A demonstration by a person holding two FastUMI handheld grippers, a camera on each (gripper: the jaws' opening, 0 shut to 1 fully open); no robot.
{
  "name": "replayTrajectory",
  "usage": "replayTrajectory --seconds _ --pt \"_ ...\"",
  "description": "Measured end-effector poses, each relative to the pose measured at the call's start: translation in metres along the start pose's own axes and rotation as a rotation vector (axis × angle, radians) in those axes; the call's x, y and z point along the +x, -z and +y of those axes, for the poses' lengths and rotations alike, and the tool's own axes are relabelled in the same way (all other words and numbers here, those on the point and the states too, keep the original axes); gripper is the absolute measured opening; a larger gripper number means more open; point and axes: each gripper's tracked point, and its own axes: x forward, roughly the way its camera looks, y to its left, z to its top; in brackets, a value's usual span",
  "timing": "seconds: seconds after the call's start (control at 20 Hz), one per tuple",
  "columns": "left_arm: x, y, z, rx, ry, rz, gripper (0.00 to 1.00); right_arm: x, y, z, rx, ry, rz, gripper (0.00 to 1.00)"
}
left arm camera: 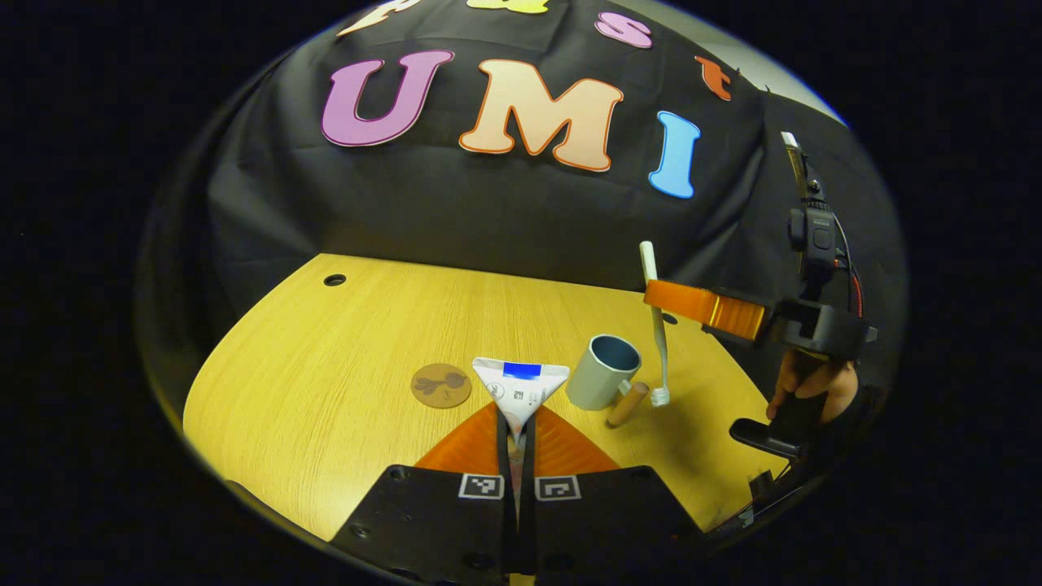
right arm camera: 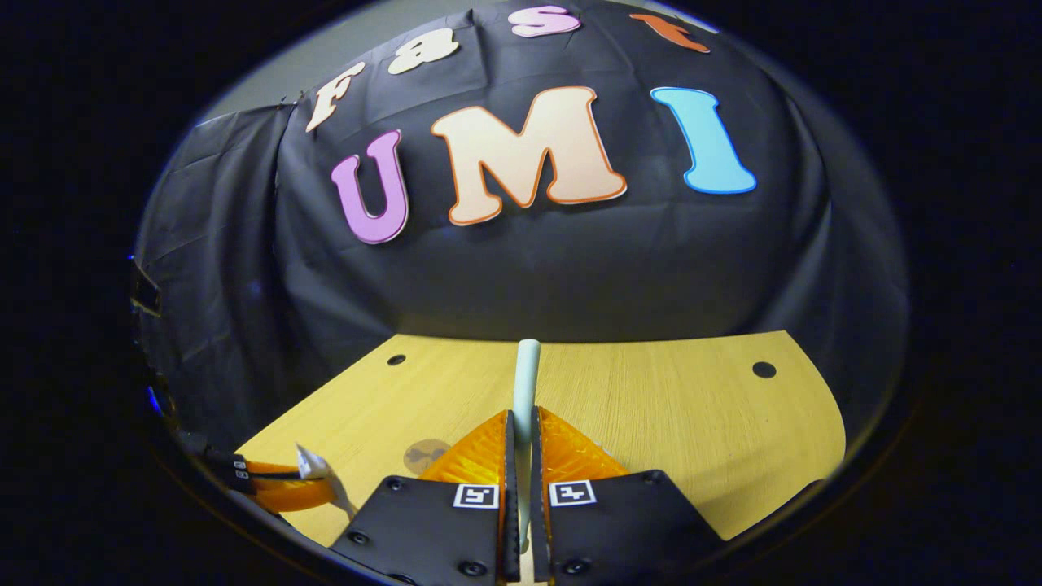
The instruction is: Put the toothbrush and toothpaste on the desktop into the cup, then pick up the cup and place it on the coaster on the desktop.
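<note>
In the left gripper view, the left claw (left arm camera: 516,439) is clenched on the toothpaste (left arm camera: 519,389), both fingers pressed flat against the tube so that its wide crimped end fans out above them; held by the narrow part like this, the tube looks ready to be carried to the cup and lowered in. The cup (left arm camera: 603,371) stands upright on the desk (left arm camera: 326,391), mouth open, toward the right-hand edge of the desk as this view has it; a short wooden peg-like piece (left arm camera: 627,404) lies just beside its base, and I cannot tell what it is. The coaster (left arm camera: 440,385) lies flat on the desk to the left of the tube, well apart from the cup, so the cup has not yet been moved. Farther off, the right claw (left arm camera: 663,303) grips the toothbrush (left arm camera: 656,334) partway along its handle, bristles hanging down just beside the cup and not inside it; a hand (left arm camera: 814,387) holds that gripper near the desk's right edge.

In the right gripper view, the right claw (right arm camera: 521,435) is closed tight on the toothbrush (right arm camera: 525,382), whose plain end pokes up between the fingers; the upright hold probably suits dropping it head first into the cup. The left claw (right arm camera: 313,482) with the toothpaste (right arm camera: 313,467) sits at the desk's (right arm camera: 692,423) near left edge, the coaster (right arm camera: 425,452) just beyond.
</note>
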Motion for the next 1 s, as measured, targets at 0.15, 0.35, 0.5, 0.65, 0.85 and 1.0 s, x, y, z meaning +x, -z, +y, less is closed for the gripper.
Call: replayTrajectory --seconds 0.15,0.35,0.5,0.65,0.85,1.0 --pt "-0.006 -0.001 -0.003 -0.011 0.001 -0.001 0.0 0.017 -0.017 -0.012 0.032 0.022 -0.06 0.08" --pt "-0.013 -0.004 -0.001 -0.033 -0.021 -0.013 0.0 0.04 -0.025 -0.02 0.057 0.015 -0.096 0.08" --pt "-0.018 -0.006 -0.002 -0.047 -0.038 -0.024 0.0 0.054 -0.017 -0.031 0.046 0.032 -0.092 0.08" --pt "-0.021 -0.01 -0.002 -0.034 -0.057 -0.031 0.0 0.065 -0.013 -0.036 0.021 0.046 -0.09 0.08" --pt "-0.019 -0.017 -0.008 -0.028 -0.052 -0.043 0.0 0.066 0.001 -0.036 0.001 0.044 -0.059 0.07" --pt "-0.013 -0.025 -0.016 -0.015 -0.034 -0.057 0.0 0.054 0.009 -0.033 -0.005 0.014 -0.042 0.23"
